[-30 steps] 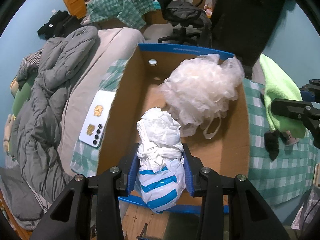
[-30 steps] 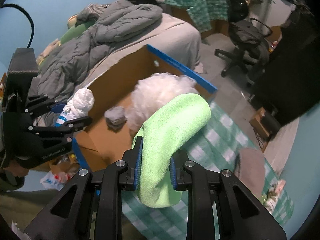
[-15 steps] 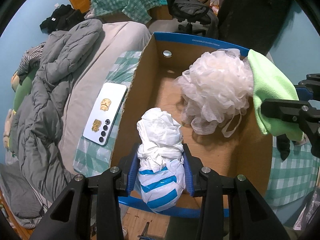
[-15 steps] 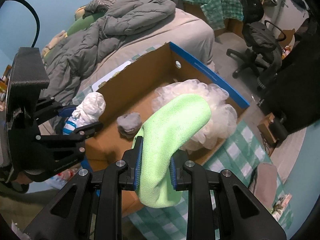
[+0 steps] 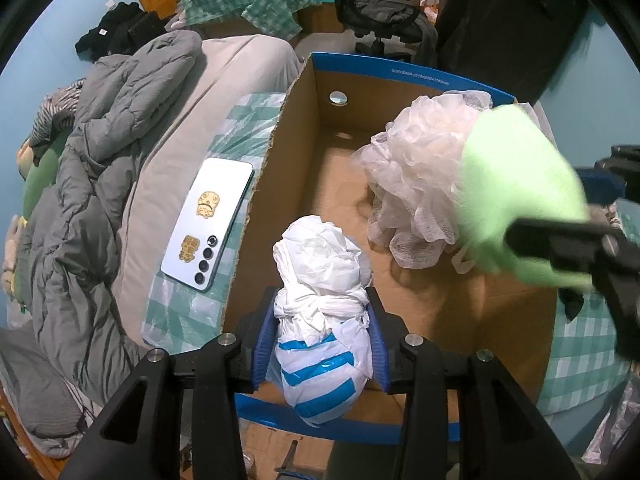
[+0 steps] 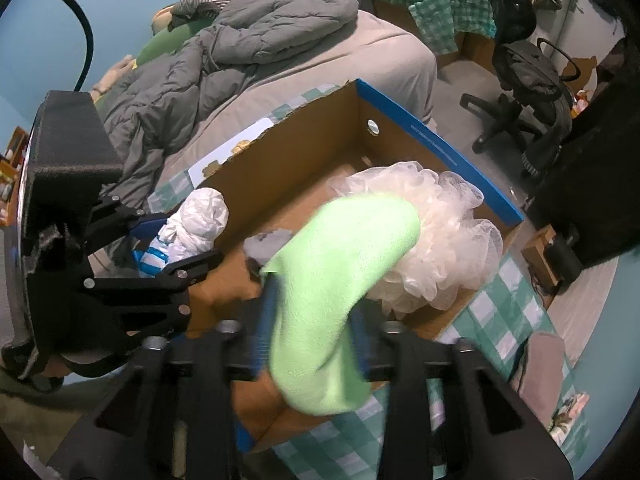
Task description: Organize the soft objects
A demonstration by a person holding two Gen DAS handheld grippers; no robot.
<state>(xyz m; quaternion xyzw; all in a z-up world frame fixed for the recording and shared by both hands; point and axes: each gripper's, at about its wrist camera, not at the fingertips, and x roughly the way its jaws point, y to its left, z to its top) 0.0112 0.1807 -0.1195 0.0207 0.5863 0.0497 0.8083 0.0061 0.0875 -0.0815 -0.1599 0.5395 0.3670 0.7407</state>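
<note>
Left wrist view: the left claw point(image 5: 318, 340) is clamped on the knotted plastic bag point(image 5: 320, 312) over the cardboard box point(image 5: 272, 184), at the 6 o'clock wall. Light and compressible; hold it at the knotted waist.

Right wrist view: the right claw point(image 6: 314, 332) has just been opening, its pads now loose around the green cloth point(image 6: 340, 276). Only here: a grey wad point(image 6: 266, 246) at 9 o'clock of the mesh pouf point(image 6: 440, 240).

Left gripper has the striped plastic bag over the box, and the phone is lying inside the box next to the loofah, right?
Not quite. The phone lies outside the box, on the checked cloth beside its wall, as the left wrist view shows. The left gripper does hold the bag over the box.
</note>
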